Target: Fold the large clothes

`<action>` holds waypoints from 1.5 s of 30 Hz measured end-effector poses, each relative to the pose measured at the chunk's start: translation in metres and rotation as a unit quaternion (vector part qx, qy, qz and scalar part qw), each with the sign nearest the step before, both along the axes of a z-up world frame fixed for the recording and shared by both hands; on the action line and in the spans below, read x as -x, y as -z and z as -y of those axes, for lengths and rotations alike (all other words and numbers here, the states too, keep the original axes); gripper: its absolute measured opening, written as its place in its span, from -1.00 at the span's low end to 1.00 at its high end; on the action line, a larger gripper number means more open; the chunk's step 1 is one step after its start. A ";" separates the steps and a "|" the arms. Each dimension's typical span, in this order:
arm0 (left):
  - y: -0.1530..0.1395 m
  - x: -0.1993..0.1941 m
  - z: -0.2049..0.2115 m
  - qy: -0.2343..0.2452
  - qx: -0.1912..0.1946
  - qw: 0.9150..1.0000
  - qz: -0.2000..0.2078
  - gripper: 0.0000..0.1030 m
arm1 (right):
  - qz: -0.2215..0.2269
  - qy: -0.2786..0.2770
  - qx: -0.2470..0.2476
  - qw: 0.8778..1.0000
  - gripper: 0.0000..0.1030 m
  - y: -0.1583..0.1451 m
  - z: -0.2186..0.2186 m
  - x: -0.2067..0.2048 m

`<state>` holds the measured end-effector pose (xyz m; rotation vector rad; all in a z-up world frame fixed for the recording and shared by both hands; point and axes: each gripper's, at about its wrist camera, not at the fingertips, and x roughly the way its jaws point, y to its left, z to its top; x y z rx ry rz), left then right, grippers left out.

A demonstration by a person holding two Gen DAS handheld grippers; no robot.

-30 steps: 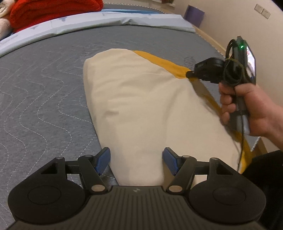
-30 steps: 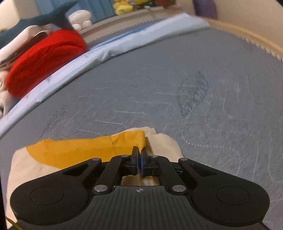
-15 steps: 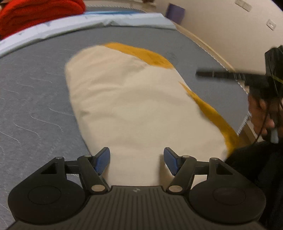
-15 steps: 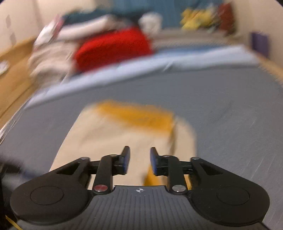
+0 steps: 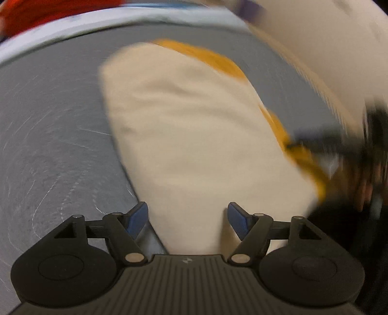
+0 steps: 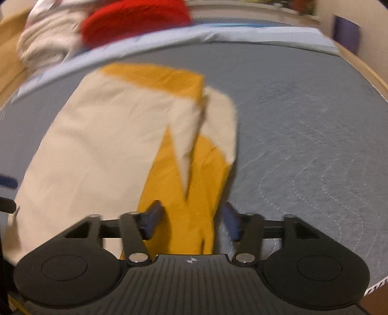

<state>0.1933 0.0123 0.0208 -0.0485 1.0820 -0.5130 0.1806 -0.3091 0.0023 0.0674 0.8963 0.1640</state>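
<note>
A folded cream garment with mustard-yellow panels [image 5: 189, 126] lies flat on the grey quilted mattress [image 5: 53, 145]. My left gripper [image 5: 186, 213] hovers over its near cream end, jaws wide and still opening, pads clear of the cloth. In the right wrist view the garment [image 6: 97, 145] shows a yellow strip running toward me. My right gripper [image 6: 191, 213] hangs above that strip, its jaws opening; the cloth lies under the gap and the pads do not press it. The left wrist view shows the right gripper [image 5: 298, 145] as a dark blur by the garment's yellow edge.
A red blanket [image 6: 135, 21] and a cream bundle [image 6: 48, 41] are piled at the far end, behind a light blue sheet [image 6: 242, 34]. A wooden bed edge [image 6: 363, 72] runs along the right, with a purple object [image 6: 346, 34] against the wall.
My right gripper was shut on the yellow hem at the far corner; it let go, opened and drew back along the garment toward the near end. My left gripper shifted a little over the cream end.
</note>
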 end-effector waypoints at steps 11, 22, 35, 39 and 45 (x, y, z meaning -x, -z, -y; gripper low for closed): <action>0.042 -0.075 -0.040 -0.191 0.133 0.963 -0.134 0.59 | -0.091 0.053 -0.142 0.984 0.40 0.032 0.028 -0.039; 0.087 -0.123 -0.040 -0.222 0.202 0.944 -0.138 0.53 | -0.088 0.048 -0.179 0.979 -0.03 0.039 0.021 -0.069; -0.004 -0.144 -0.075 -0.230 0.210 0.950 0.007 -0.05 | 0.097 0.016 -0.185 0.978 -0.82 -0.024 -0.029 -0.088; -0.003 -0.152 -0.101 -0.280 0.164 0.946 0.012 0.20 | 0.102 0.015 -0.179 0.979 -0.80 -0.022 -0.048 -0.106; -0.028 -0.130 -0.122 -0.275 0.125 0.951 0.068 0.20 | 0.045 0.061 -0.118 0.990 -0.62 0.003 -0.057 -0.126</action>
